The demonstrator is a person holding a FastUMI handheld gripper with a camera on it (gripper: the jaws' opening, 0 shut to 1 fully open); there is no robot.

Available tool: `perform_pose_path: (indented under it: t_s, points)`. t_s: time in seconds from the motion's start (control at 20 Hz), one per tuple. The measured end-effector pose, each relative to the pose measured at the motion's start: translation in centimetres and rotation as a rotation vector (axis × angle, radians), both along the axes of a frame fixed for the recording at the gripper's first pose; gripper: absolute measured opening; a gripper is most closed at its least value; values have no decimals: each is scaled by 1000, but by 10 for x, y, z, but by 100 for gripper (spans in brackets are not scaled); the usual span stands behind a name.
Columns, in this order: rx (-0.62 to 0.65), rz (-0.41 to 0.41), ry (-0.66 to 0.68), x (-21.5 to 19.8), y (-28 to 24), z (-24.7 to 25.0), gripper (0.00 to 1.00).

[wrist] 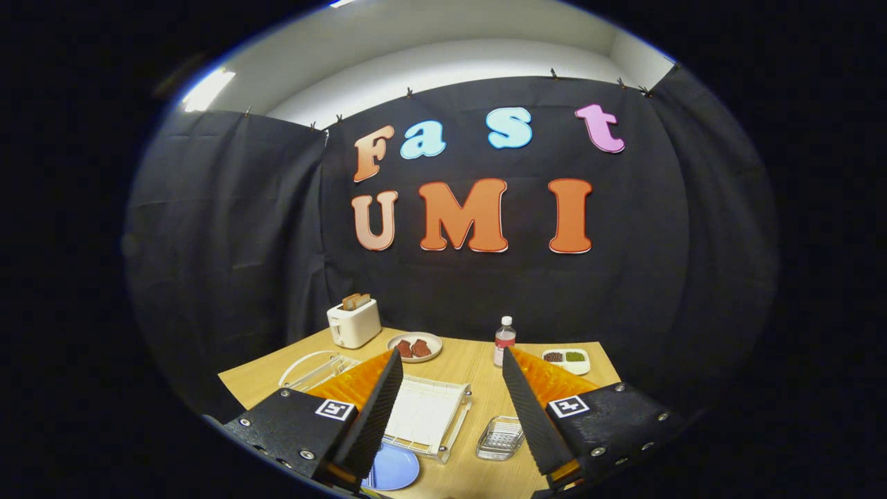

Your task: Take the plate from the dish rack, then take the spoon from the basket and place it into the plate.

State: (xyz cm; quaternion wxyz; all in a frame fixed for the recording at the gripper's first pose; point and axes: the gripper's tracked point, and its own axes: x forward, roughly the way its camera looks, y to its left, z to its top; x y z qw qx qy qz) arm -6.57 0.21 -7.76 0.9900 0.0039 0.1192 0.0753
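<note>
My gripper (452, 353) hangs above the wooden table (478, 374), open wide with nothing between its fingers. Below and between the fingers stands a white dish rack (426, 412). A blue plate (395, 468) lies flat at the rack's near corner, partly hidden behind the left finger (378, 409). A small clear basket (500, 438) sits on the table just right of the rack, close to the right finger (530, 409). I cannot make out a spoon in it.
Beyond the fingers stand a white toaster (353, 322) with toast in it, a light plate of reddish food (414, 346), a clear bottle (504, 341) and a white two-compartment dish (566, 359). A white wire frame (315, 367) lies left of the rack.
</note>
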Motion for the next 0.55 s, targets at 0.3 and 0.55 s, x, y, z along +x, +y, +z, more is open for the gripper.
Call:
perform_pose_path:
  t_s: [0.3,0.55]
  points:
    - [-20,-38,-105,0,-7,40,88]
    - [-25,-67,-154,2,-9,61,97]
